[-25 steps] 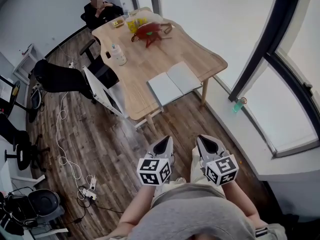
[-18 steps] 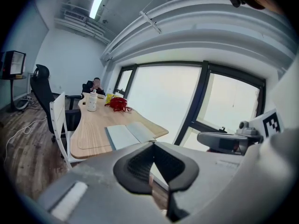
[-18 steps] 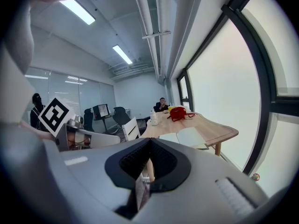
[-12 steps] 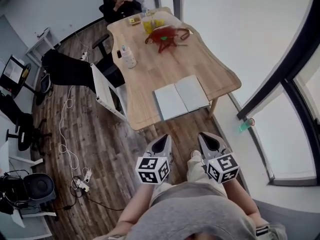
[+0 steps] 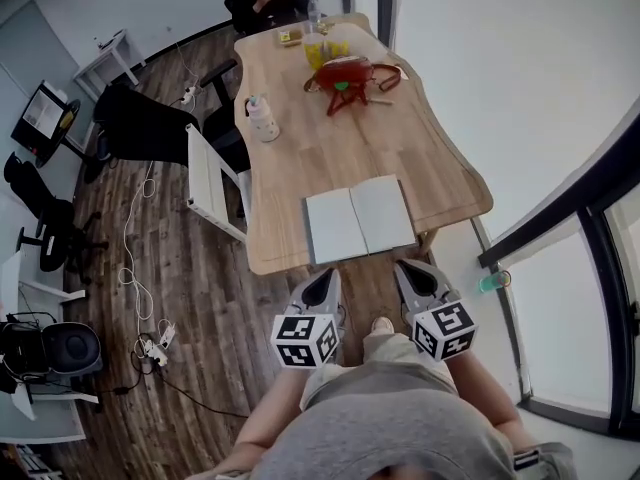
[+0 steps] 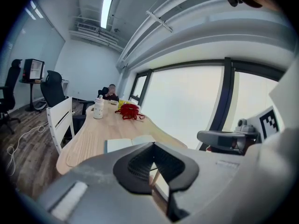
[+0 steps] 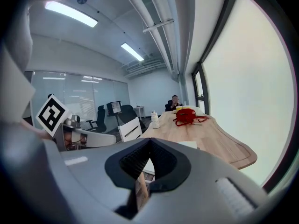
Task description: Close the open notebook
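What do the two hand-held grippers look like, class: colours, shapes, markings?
The left hand-held gripper and right hand-held gripper match: grey bodies tapering to a point, black ribbed pads inside, each carrying a white cube with black square markers. The person wears a grey top.

Matt wooden table [image 5: 320,148], paper notebook [image 5: 358,220]

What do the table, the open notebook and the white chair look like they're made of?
The table: light wood, matte, with visible grain lines. The open notebook: paper, plain pale matte pages; its cover is hidden. The white chair: slatted back, smooth white finish, perhaps painted wood or plastic; cannot tell which.
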### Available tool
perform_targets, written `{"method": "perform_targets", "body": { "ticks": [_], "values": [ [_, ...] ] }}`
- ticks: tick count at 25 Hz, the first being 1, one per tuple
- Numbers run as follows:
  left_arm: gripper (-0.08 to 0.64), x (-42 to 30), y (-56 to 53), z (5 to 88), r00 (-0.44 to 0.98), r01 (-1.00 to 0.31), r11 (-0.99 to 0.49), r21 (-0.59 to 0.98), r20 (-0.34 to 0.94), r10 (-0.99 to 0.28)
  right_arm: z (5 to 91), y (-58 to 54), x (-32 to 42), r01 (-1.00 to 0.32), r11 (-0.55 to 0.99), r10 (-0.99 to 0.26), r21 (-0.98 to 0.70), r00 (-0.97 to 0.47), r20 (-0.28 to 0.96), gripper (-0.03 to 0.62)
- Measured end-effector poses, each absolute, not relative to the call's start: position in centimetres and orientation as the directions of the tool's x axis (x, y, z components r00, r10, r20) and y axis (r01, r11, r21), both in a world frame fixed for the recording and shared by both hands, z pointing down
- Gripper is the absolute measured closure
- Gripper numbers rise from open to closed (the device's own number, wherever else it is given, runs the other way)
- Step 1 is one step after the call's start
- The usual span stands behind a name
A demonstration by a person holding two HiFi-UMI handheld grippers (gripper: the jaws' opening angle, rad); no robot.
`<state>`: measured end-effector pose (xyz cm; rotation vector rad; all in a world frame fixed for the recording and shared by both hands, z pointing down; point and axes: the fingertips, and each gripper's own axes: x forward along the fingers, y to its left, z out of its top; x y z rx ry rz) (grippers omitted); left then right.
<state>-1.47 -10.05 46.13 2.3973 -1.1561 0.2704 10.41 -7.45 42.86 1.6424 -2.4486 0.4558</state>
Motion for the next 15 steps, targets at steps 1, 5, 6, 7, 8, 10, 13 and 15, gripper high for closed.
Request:
{"method": "perform_targets", "body": {
  "ticks": [1,5,6,7,8,10,13,15],
  "values": [
    [0.557,-1.0,-10.4,46.2,0.619,-0.785,-0.531,0.320,0.365,-0.695,43.0,-8.0,10.9,-0.918,0.362,-0.869,-0.162,-0.395,0.299,0.591],
    [0.557,0.5,-11.7,46.6,0.585,-0.809,-0.490,0.326,0.361,-0.726,43.7,-9.8,12.6,-0.901,0.401,-0.847,-0.164,-0.433,0.308,0.591],
    [0.557,0.9,-12.0,46.7,0.577,-0.814,-0.480,0.326,0.362,-0.732,44.0,-10.3,13.0,-0.898,0.409,-0.842,-0.166,-0.441,0.312,0.591],
    [0.557,1.2,-12.3,46.8,0.568,-0.820,-0.471,0.326,0.363,-0.738,44.3,-10.8,13.4,-0.894,0.415,-0.836,-0.169,-0.448,0.317,0.591],
    [0.557,1.5,-12.6,47.0,0.560,-0.825,-0.461,0.326,0.365,-0.744,44.7,-11.3,13.8,-0.890,0.421,-0.830,-0.174,-0.455,0.323,0.591],
    [0.557,1.9,-12.9,47.5,0.547,-0.833,-0.446,0.327,0.370,-0.751,45.8,-12.2,14.5,-0.884,0.426,-0.818,-0.193,-0.467,0.335,0.591],
    [0.557,2.5,-13.3,48.5,0.531,-0.843,-0.426,0.328,0.383,-0.755,47.2,-13.3,15.4,-0.878,0.431,-0.803,-0.209,-0.479,0.355,0.591],
    [0.557,2.8,-13.7,49.0,0.517,-0.851,-0.407,0.333,0.393,-0.760,48.1,-14.0,15.9,-0.875,0.437,-0.792,-0.210,-0.485,0.372,0.591]
  ]
}}
